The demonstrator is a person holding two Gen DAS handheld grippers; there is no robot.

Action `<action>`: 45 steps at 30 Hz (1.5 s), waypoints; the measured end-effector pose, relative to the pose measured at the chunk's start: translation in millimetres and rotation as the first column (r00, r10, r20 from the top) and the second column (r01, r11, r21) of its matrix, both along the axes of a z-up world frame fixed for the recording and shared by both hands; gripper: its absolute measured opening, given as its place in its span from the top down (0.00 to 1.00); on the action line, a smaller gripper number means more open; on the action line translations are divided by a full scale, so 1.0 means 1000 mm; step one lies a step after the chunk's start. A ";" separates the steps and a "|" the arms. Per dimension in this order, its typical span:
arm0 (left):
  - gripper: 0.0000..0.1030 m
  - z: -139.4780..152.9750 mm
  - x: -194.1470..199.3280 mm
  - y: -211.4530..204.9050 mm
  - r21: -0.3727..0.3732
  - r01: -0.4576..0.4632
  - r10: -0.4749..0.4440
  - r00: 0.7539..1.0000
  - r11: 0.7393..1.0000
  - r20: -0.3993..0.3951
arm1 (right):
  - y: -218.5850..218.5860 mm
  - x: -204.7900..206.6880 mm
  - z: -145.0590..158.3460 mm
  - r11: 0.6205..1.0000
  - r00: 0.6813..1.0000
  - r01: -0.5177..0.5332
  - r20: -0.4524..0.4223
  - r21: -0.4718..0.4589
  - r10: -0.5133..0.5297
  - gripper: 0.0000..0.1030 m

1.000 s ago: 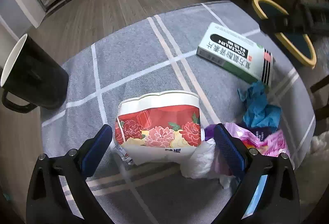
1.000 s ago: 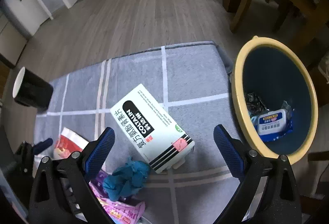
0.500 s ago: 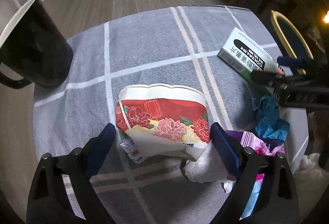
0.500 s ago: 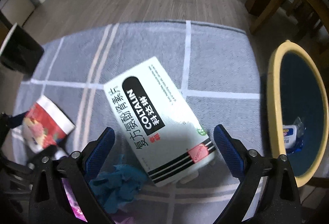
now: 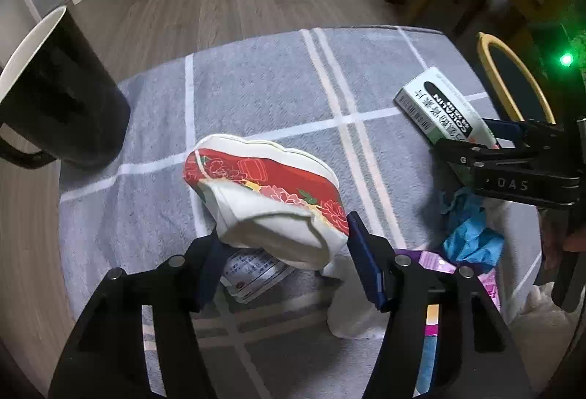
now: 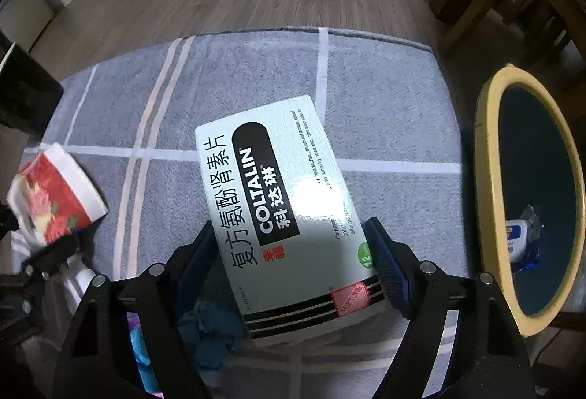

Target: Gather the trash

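Grey checked cloth point(image 5: 256, 88) covers the tabletop, with wood floor beyond and a yellow-rimmed bin point(image 6: 487, 179) standing just off its right edge. The left claw point(image 5: 282, 249) is clenched on the near end of a crushed red floral paper cup point(image 5: 271, 194), which tilts up off the cloth over a printed scrap. The right claw point(image 6: 293, 260) straddles the near half of the white medicine box point(image 6: 278, 201), its pads against both long edges, so it appears to be grasping the box.

To do this step well, each grip should seat firmly before any lift: the cup is soft and may fold further, so a modest squeeze suits it; the box is stiff and glossy, so the pads should stay square on its sides. Lifting both clear of the blue crumpled glove point(image 5: 472, 234) and pink wrapper point(image 5: 487, 285) avoids dragging them along.

Compared with a second ago, both claws have just been closing, from wide apart to around their items, and the cup now sits raised and pinched.
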State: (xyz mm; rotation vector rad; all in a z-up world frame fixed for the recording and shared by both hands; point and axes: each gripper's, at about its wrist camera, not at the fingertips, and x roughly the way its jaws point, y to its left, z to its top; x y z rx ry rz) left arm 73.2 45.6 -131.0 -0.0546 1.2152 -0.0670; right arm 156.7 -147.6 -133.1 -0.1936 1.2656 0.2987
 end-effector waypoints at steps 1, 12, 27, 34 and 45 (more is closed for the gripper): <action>0.40 0.001 0.000 0.000 0.001 0.000 0.000 1.000 1.000 0.006 | 0.000 0.003 0.001 1.000 1.000 0.003 0.005 -0.004 -0.003 0.22; 0.41 0.026 0.001 -0.007 0.004 0.019 -0.019 0.996 1.000 0.084 | -0.014 -0.010 0.022 0.999 0.997 0.051 0.051 0.019 -0.052 0.22; 0.41 0.083 0.008 -0.046 0.027 0.092 -0.096 0.966 0.995 0.239 | -0.067 -0.016 0.087 0.979 0.978 0.166 0.111 0.115 -0.179 0.22; 0.40 0.110 0.014 -0.069 0.010 0.125 -0.123 0.947 0.992 0.298 | -0.094 -0.017 0.147 0.989 0.971 0.122 0.197 0.088 -0.137 0.23; 0.40 0.135 0.016 -0.121 0.046 0.210 -0.212 0.909 0.977 0.359 | -0.168 -0.021 0.162 0.973 0.948 0.203 0.227 0.111 -0.224 0.23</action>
